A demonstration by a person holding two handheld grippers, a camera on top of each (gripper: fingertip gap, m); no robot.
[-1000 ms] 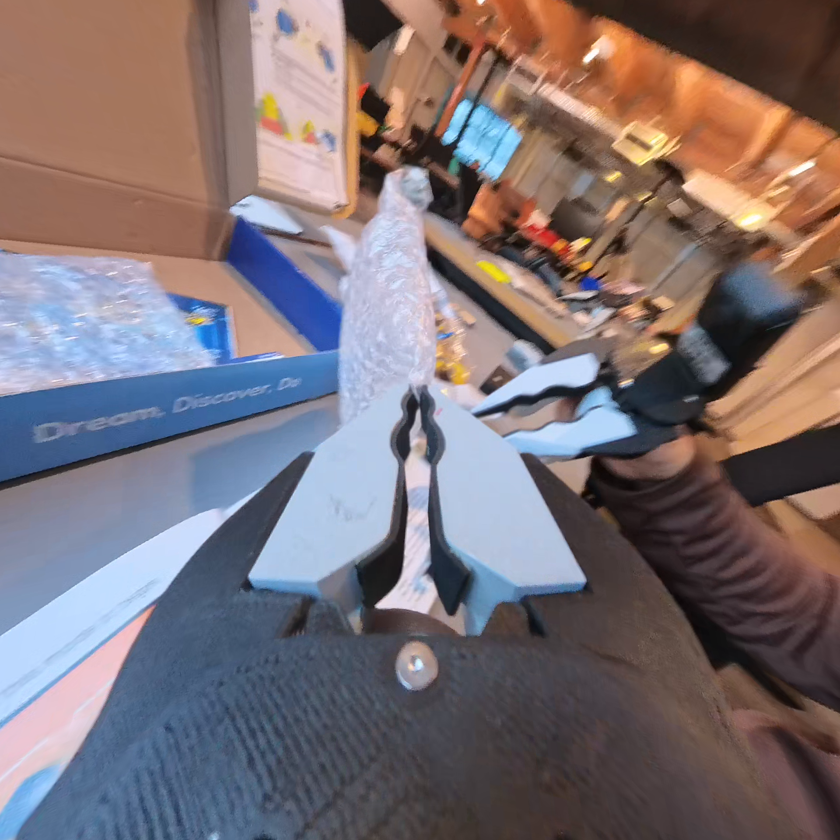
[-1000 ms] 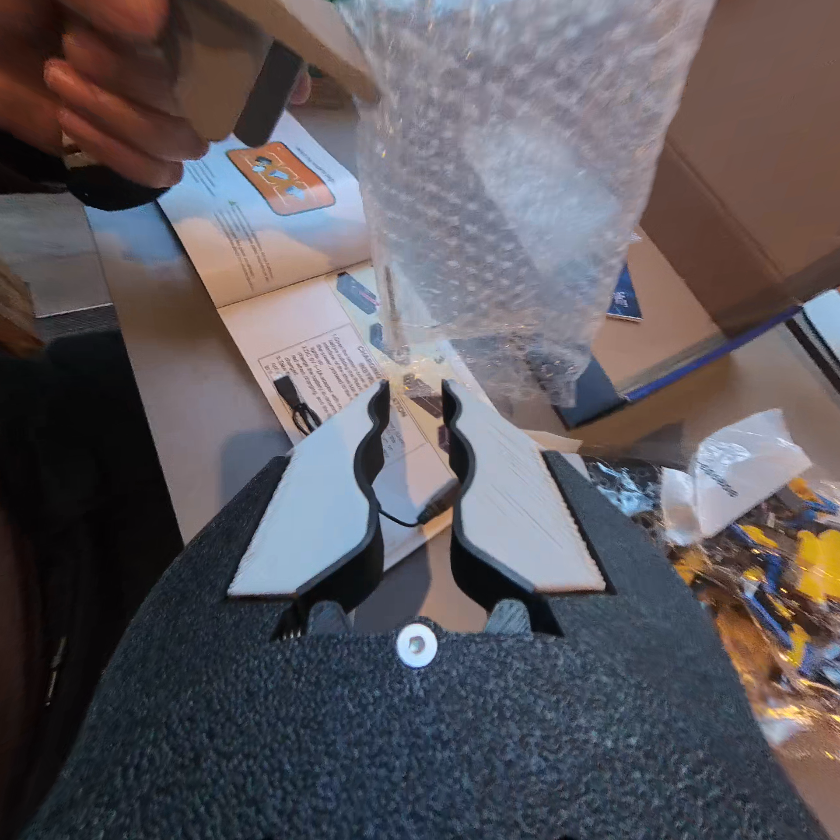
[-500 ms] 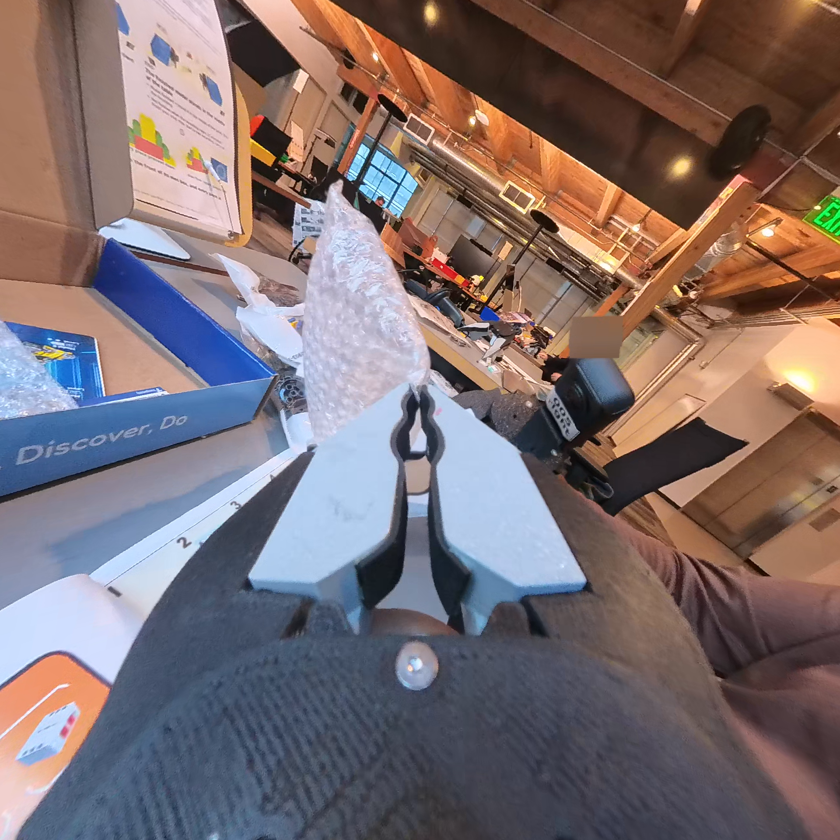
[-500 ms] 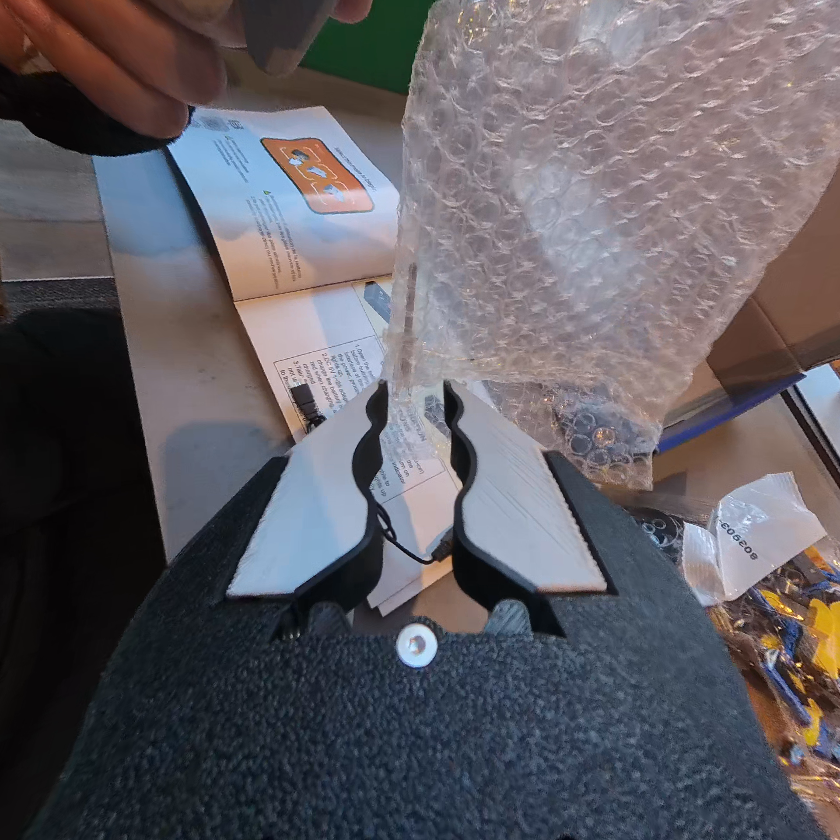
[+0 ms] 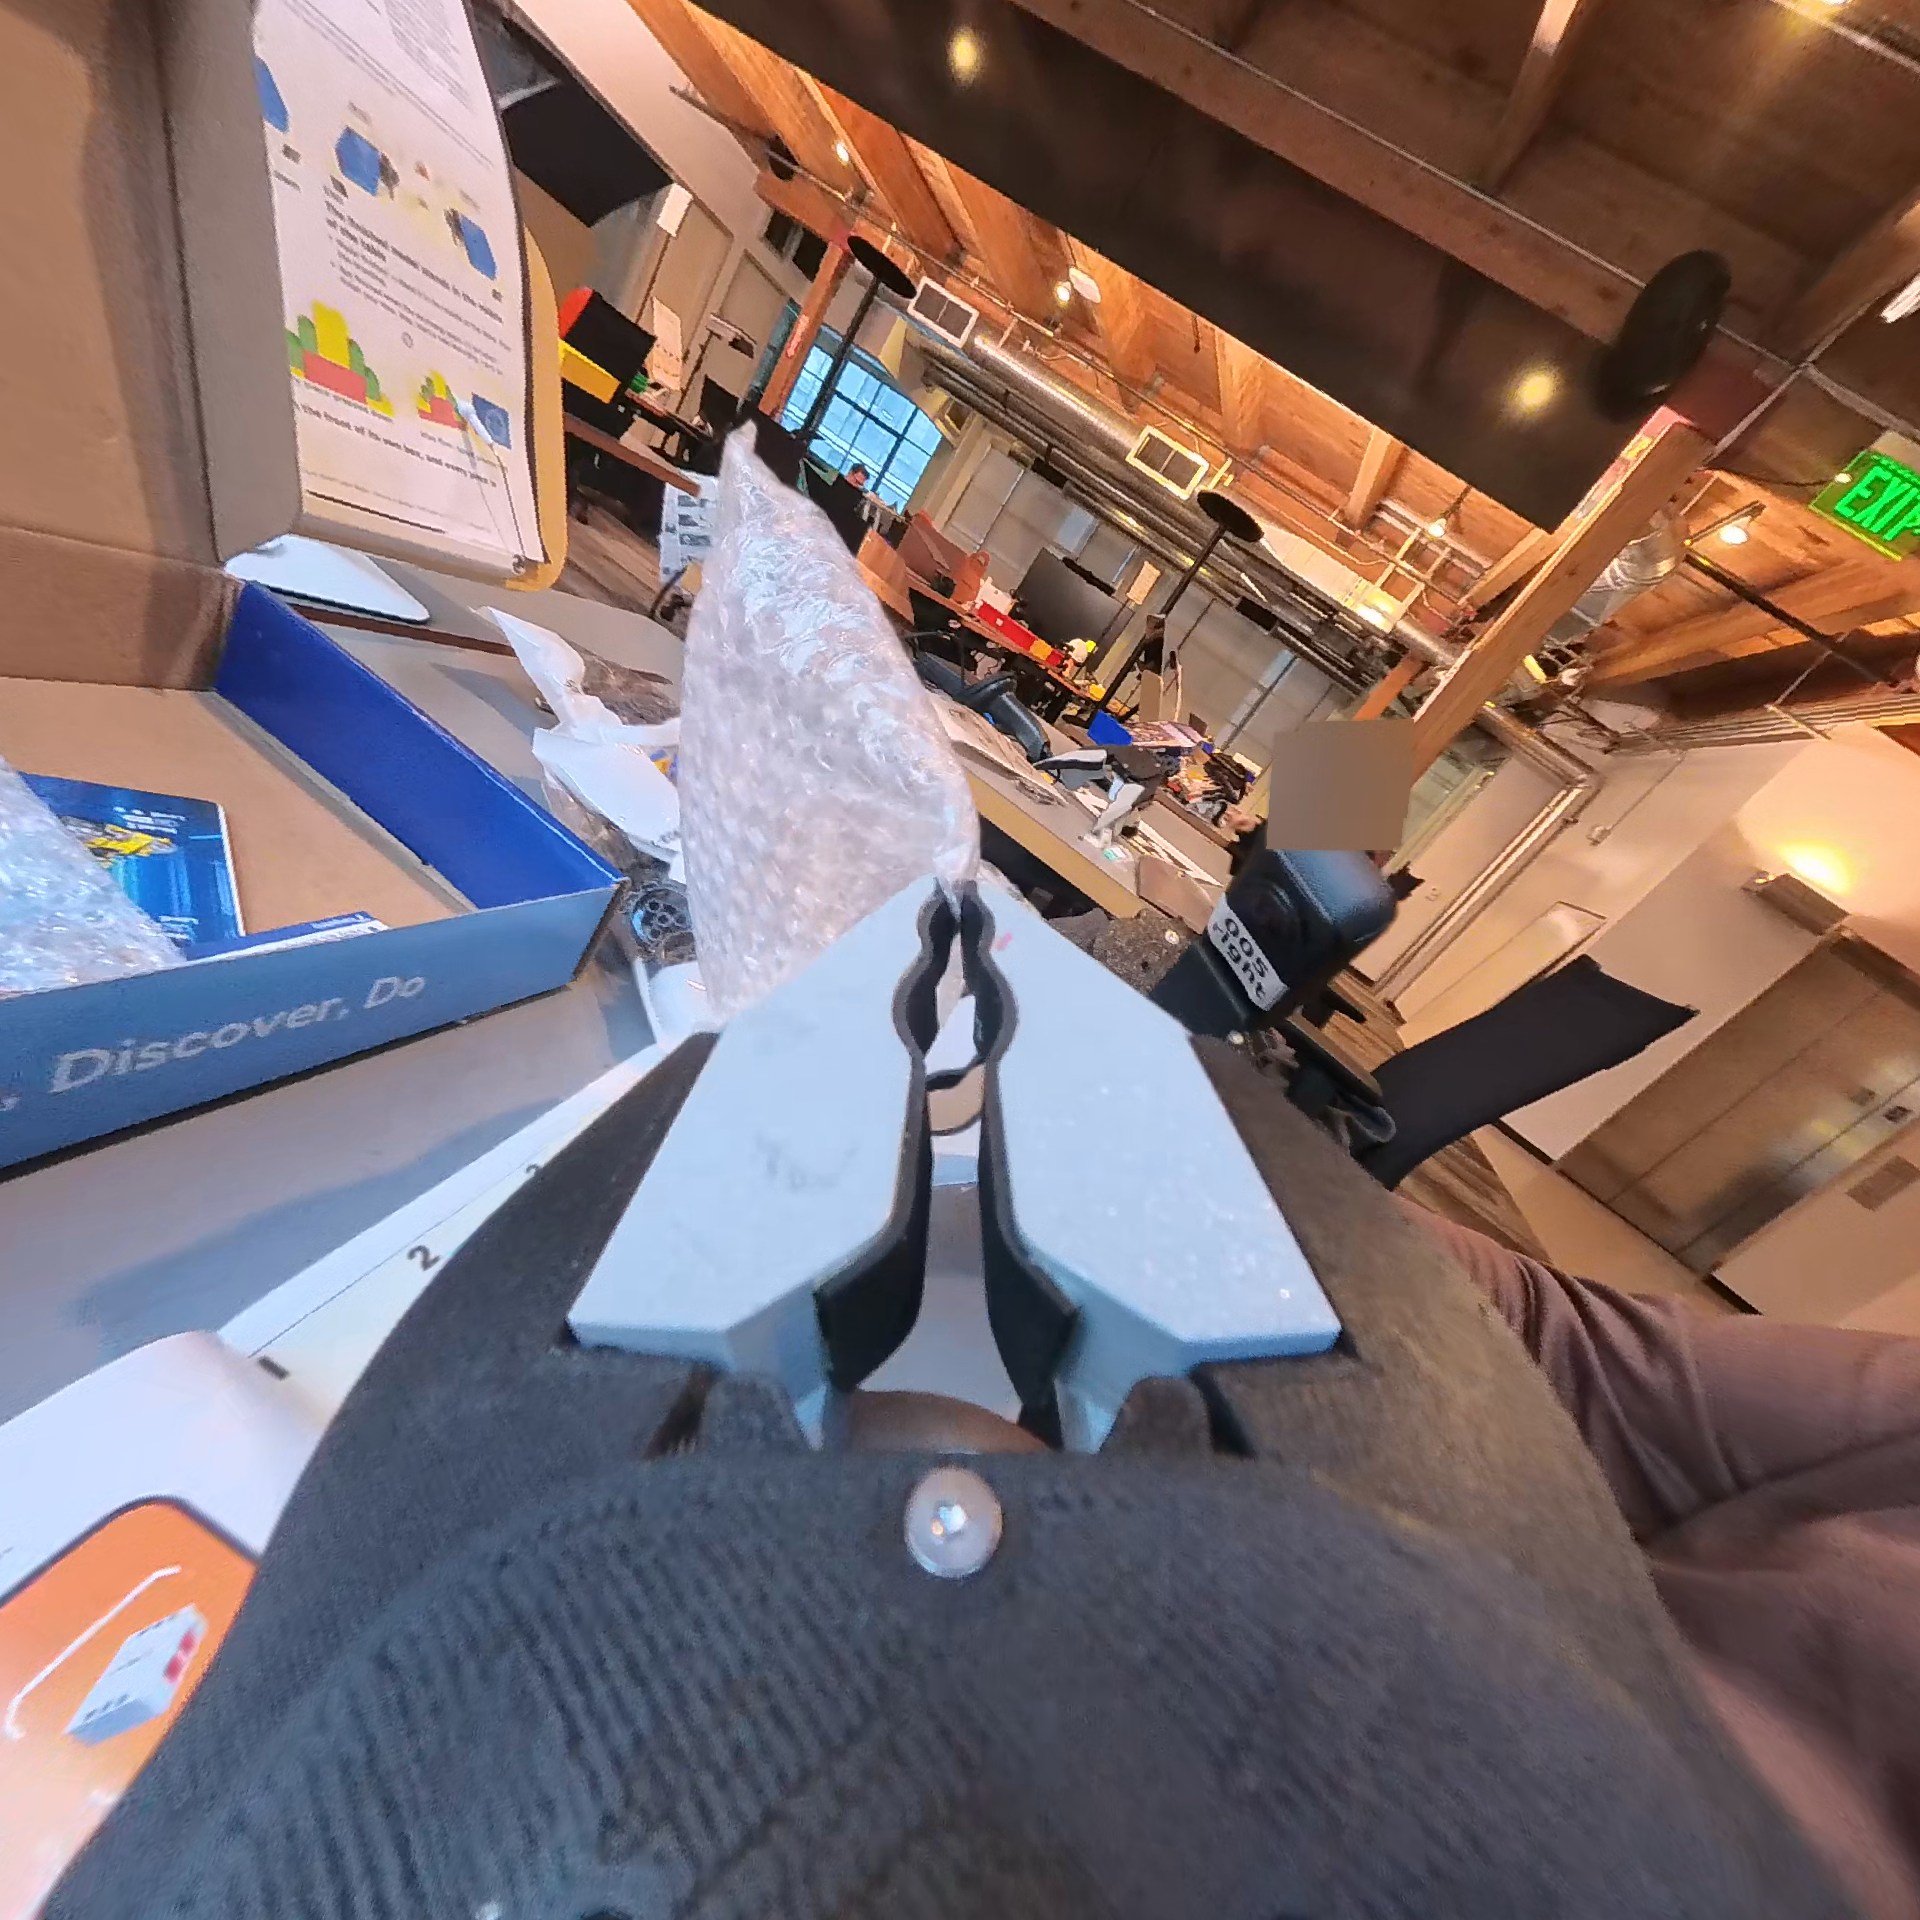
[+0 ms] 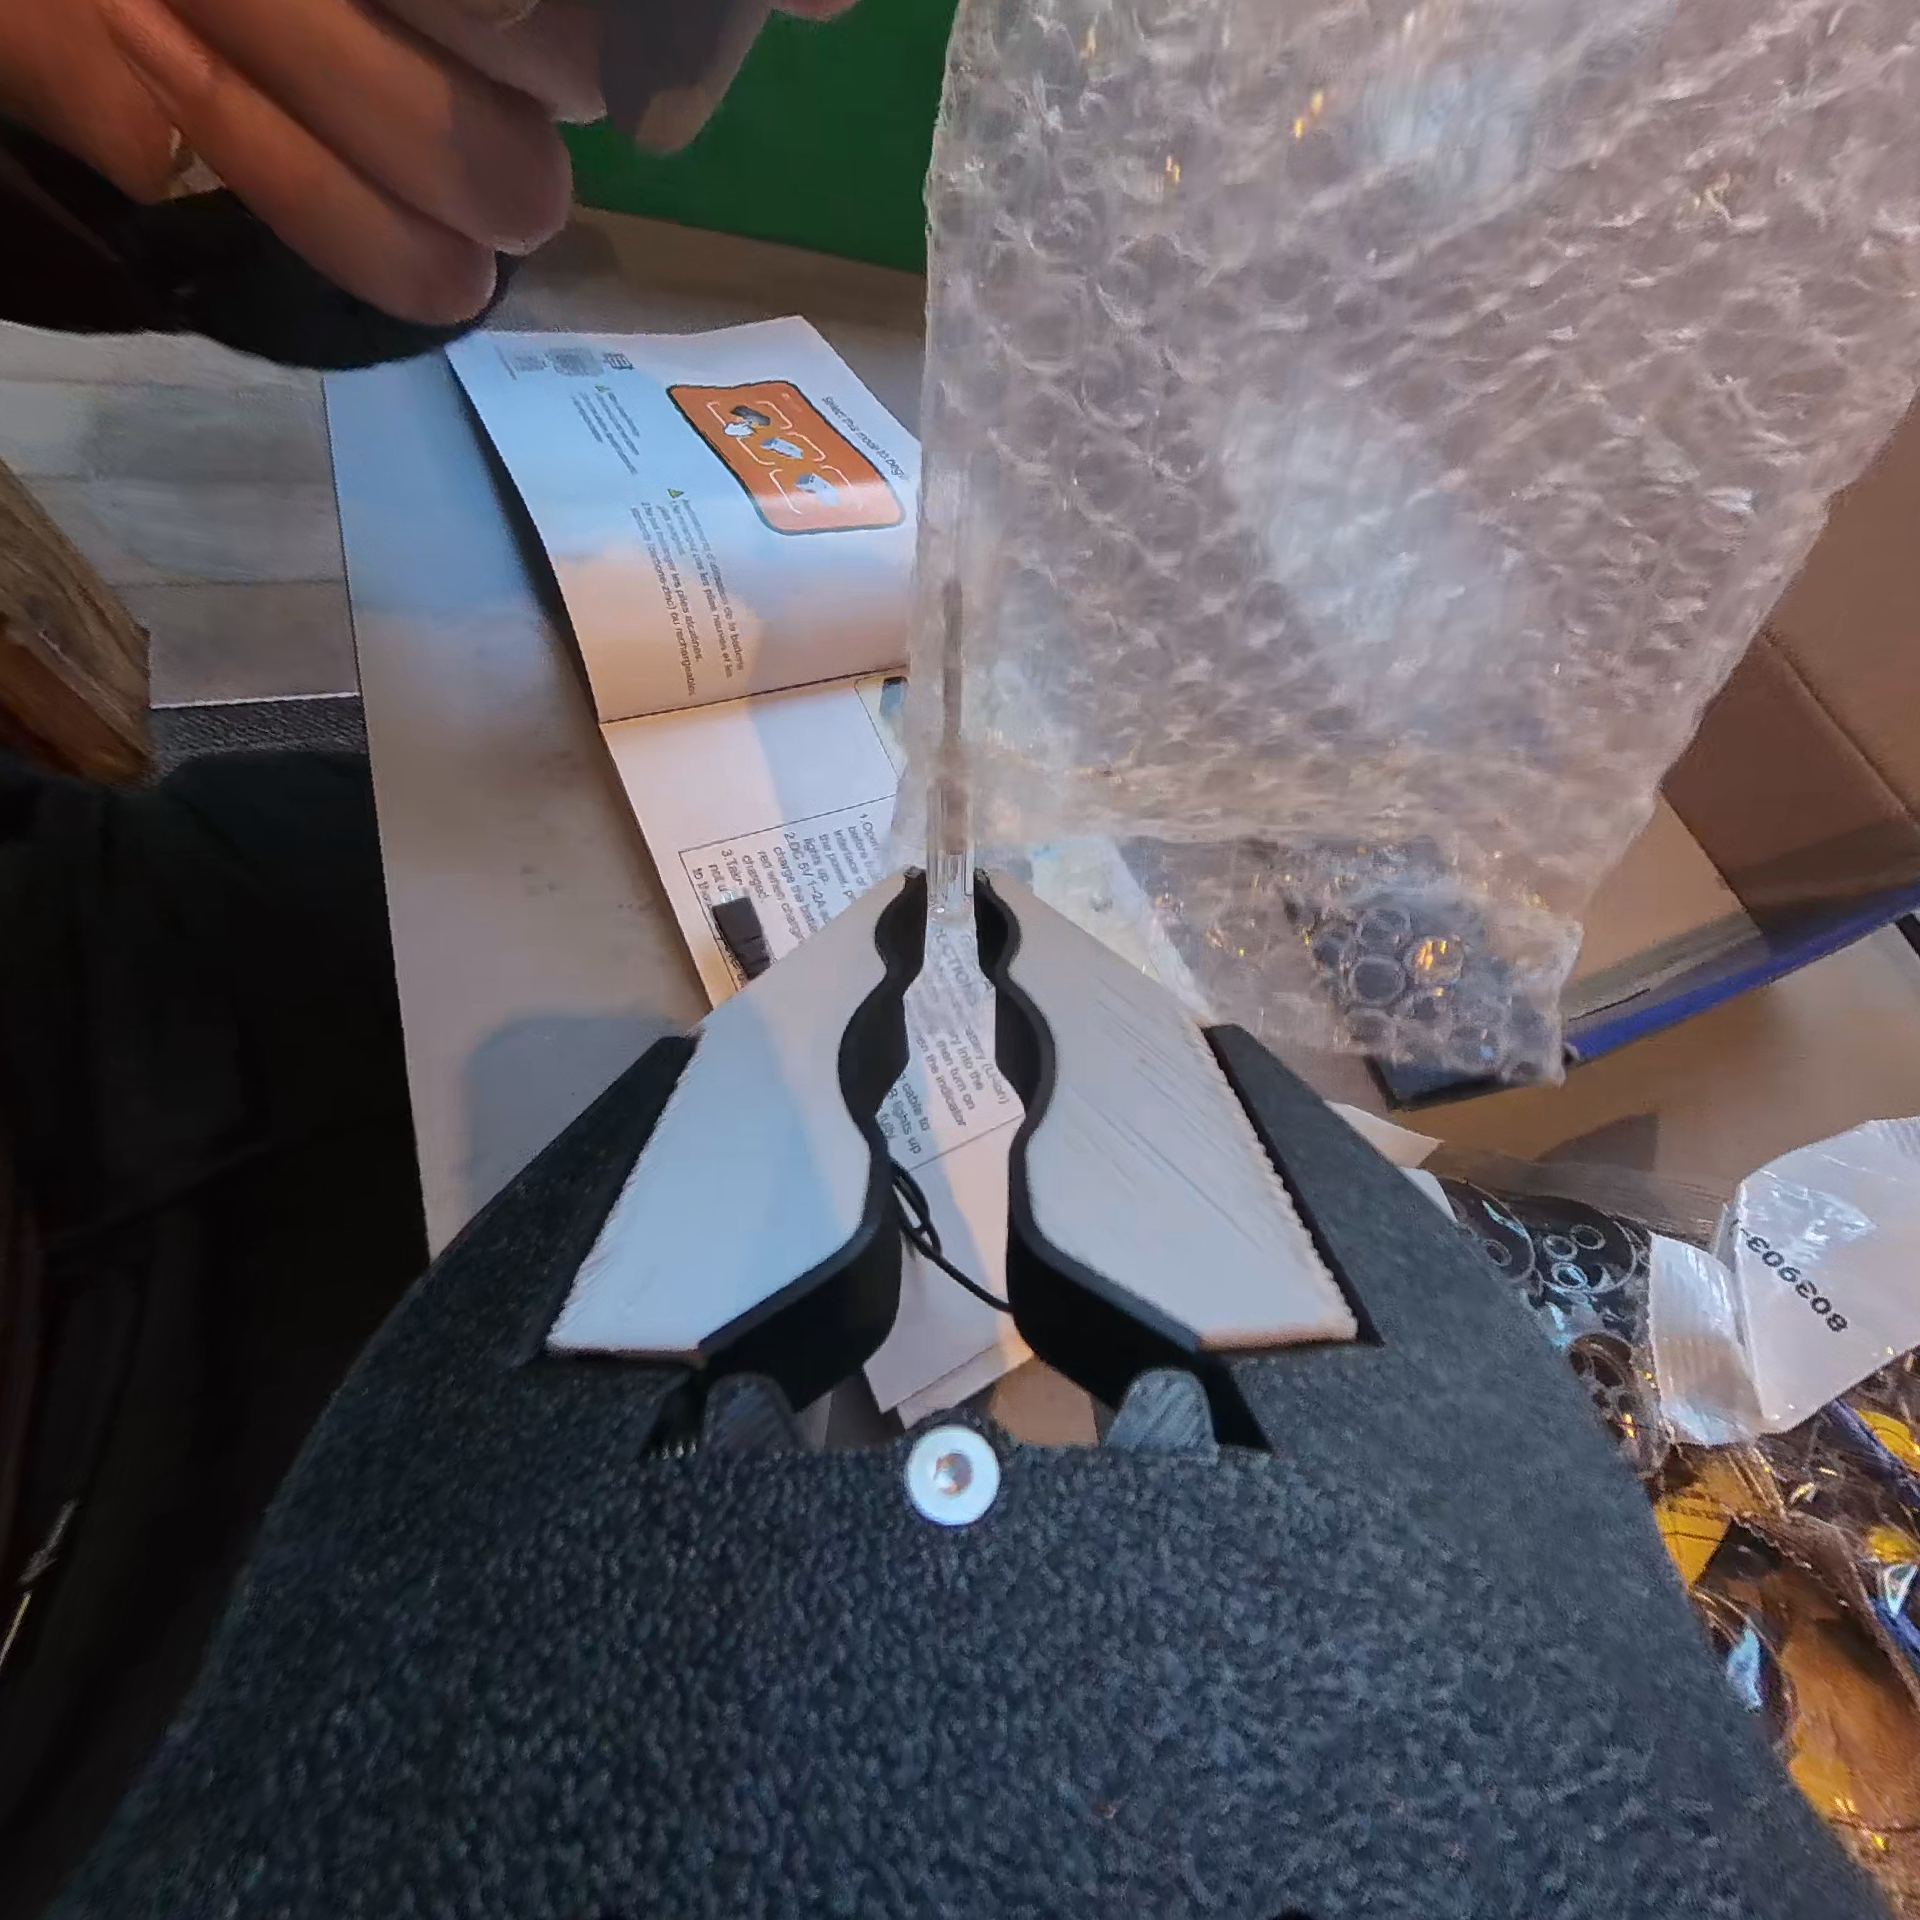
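Note:
A clear bubble-wrap bag (image 5: 800, 769) hangs in the air over the table. My left gripper (image 5: 951, 920) is shut on one lower corner of it. In the right wrist view the bag (image 6: 1403, 468) fills the upper right, with small dark parts at its bottom (image 6: 1382, 966). My right gripper (image 6: 945, 894) is shut on the bag's flat sealed edge, which runs up from between the fingertips. The right gripper's black body (image 5: 1288, 935) shows beyond the left one. A hand (image 6: 312, 156) that holds the left gripper is at the top left.
An open instruction booklet (image 6: 727, 540) lies on the grey table under the bag. An open blue cardboard box (image 5: 312, 997) with more bubble wrap and a blue booklet stands to the left. Plastic bags of yellow and blue parts (image 6: 1766, 1403) lie to the right.
My right gripper moved up to the bag's edge and its fingers closed on it. My left gripper kept its grip and tilted up, with the bag swinging slightly.

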